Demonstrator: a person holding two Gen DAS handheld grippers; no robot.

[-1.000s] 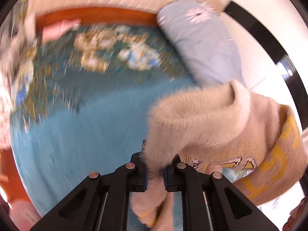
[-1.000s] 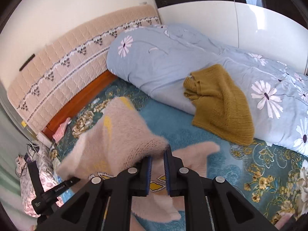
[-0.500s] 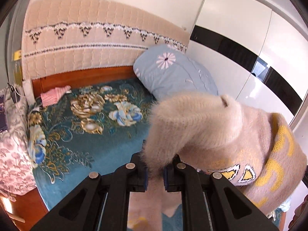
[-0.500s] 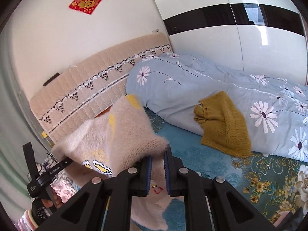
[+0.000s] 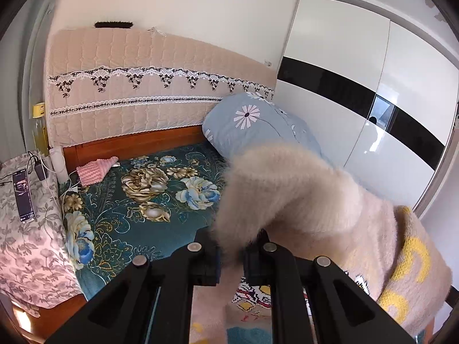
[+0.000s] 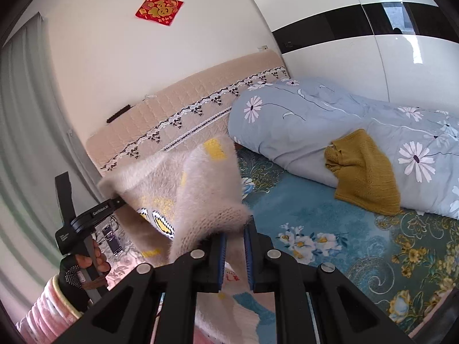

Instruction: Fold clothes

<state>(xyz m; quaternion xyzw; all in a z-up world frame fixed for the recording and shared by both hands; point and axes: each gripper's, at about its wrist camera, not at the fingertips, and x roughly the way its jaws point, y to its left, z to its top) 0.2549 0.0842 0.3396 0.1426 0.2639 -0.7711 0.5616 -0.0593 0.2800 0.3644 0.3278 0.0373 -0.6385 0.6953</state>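
Note:
A fuzzy beige sweater (image 5: 309, 200) with yellow letters and a cartoon patch hangs in the air above the bed, stretched between both grippers. My left gripper (image 5: 231, 253) is shut on one edge of it. My right gripper (image 6: 233, 246) is shut on another edge of the same sweater (image 6: 198, 189). In the right wrist view the left gripper (image 6: 113, 202) shows at the left, pinching the sweater, with a person's hand (image 6: 94, 261) on its handle. The sweater's lower part droops below both grippers.
The bed has a teal floral sheet (image 5: 149, 200), a padded beige headboard (image 5: 137, 86) and a rolled light-blue daisy duvet (image 6: 344, 120) with a mustard knit garment (image 6: 364, 169) on it. A small pink cloth (image 5: 94, 169), a phone (image 5: 23, 195) and a white wardrobe (image 5: 373, 86) are nearby.
Both grippers have risen with the sweater, lifting it off the bed. The views now take in more of the headboard, wall and wardrobe. Both grips are unchanged.

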